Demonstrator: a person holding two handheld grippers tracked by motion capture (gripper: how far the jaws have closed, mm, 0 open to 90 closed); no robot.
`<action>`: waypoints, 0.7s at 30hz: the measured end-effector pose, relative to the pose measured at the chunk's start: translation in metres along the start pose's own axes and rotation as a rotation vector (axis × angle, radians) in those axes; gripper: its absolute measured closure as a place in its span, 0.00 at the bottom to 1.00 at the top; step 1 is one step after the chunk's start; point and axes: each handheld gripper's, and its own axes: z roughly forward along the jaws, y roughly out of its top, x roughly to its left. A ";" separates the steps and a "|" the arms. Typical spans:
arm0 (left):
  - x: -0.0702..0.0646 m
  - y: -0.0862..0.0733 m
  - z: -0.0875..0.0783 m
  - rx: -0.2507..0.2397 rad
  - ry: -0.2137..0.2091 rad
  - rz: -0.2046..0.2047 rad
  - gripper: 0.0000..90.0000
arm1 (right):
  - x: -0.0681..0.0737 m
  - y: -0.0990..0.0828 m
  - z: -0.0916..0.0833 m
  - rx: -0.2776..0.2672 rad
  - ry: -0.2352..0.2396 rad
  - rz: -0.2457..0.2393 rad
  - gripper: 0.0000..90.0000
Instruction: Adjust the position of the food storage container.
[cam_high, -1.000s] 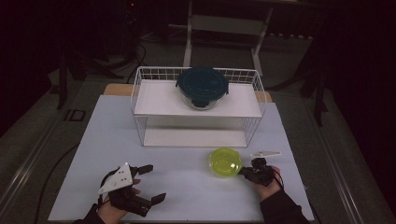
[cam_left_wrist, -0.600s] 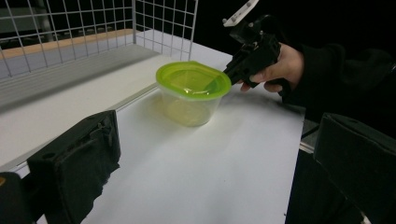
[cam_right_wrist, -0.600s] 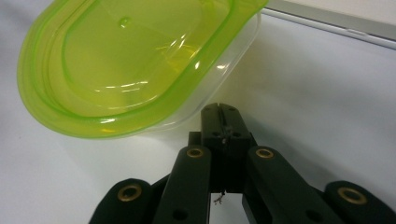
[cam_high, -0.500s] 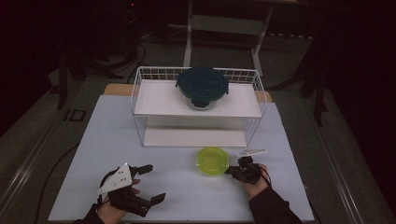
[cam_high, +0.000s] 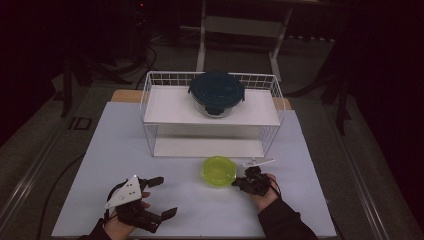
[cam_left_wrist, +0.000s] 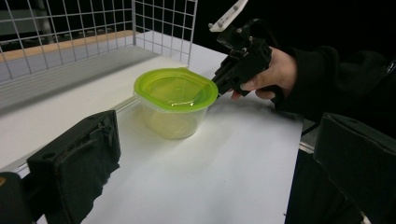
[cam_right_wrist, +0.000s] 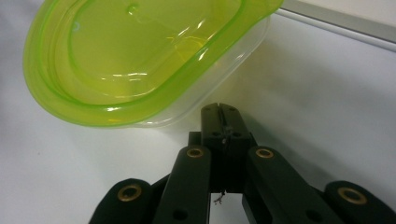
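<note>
Two grippers are on the table (cam_high: 150, 150), both on the near side of the green-lidded tub (cam_high: 218, 171), which we take as our landmark. We note the tub standing upright on the white table, lid (cam_left_wrist: 175, 88) on, just in front of the open lower level of the wire rack (cam_high: 212, 115). Body of the tub is clear plastic, lid bright green and sitting flat.

Right gripper (cam_high: 240, 182): just right of the tub, held in a hand with a dark sleeve. In the right gripper view we see its two black jaws pressed flat together with nothing between them, so closed and empty. Their joined tip (cam_right_wrist: 219, 112) sits right against the tub's clear wall, under the overhang of the lid rim; we cannot tell whether it actually touches. In the left gripper view the same gripper (cam_left_wrist: 219, 81) meets the tub's rim from the side.

Left gripper (cam_high: 162, 196): well to the left of the tub and nearer the table's front edge. Its jaws stand wide apart, empty, pointing toward the tub across bare table. A grey three-cornered plate rides on top.

Beyond the tub, on the rack's upper shelf, we note a round container with a dark blue lid (cam_high: 216, 91), well apart from both grippers.
</note>
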 end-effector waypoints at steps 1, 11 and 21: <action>0.000 0.000 0.000 0.000 0.000 -0.001 0.00 | 0.001 0.001 0.001 0.000 0.000 0.000 1.00; 0.000 0.000 -0.001 -0.002 -0.001 0.004 0.00 | 0.006 0.012 0.014 0.003 0.015 -0.012 1.00; 0.000 0.000 -0.001 -0.002 -0.004 0.002 0.00 | 0.008 0.013 0.012 -0.001 -0.006 -0.031 1.00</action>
